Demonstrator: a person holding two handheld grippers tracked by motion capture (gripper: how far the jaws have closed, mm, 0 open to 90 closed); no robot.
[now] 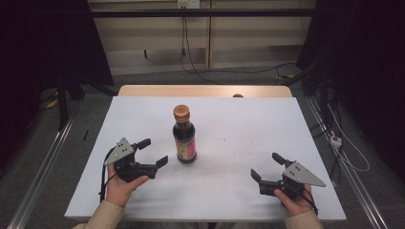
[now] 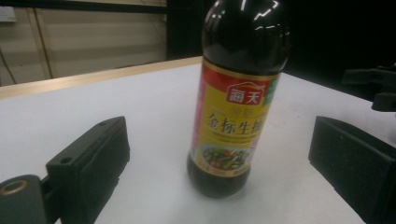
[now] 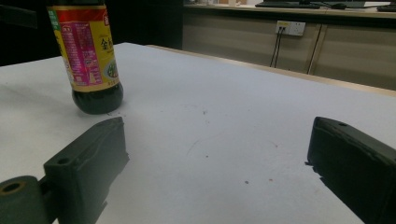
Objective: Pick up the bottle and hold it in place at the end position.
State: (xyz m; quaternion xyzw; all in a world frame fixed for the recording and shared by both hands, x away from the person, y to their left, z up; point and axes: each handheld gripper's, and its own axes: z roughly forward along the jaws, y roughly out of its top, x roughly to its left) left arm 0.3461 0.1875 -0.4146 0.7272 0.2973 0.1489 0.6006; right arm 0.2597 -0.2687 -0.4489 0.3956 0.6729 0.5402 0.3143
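A dark sauce bottle (image 1: 184,136) with an orange cap (image 1: 181,112) stands upright on the white worktop (image 1: 239,124), a little left of the middle as the high view shows it. Its label is yellow with a red band on top.

The left tongs (image 1: 153,151), held in the person's left hand (image 1: 122,188), lie just left of the bottle and point toward it. The jaws are spread, with nothing pinched. In the left gripper view the bottle (image 2: 236,98) stands ahead of and between the two black jaws, clear of both, and white worktop (image 2: 154,116) shows on either side of its base.

The right tongs (image 1: 267,166), held in the person's right hand (image 1: 296,200), rest near the front right corner of the worktop, well apart from the bottle. Their jaws are spread as well and enclose bare surface. In the right gripper view the bottle (image 3: 88,60) stands far off at upper left, beyond the left jaw, and a wall socket (image 3: 290,28) with two cables hangs on the cabinet behind the worktop (image 3: 224,121).

A grey three-cornered plate tops each gripper; the left plate (image 1: 120,150) tilts toward the left edge of the worktop.
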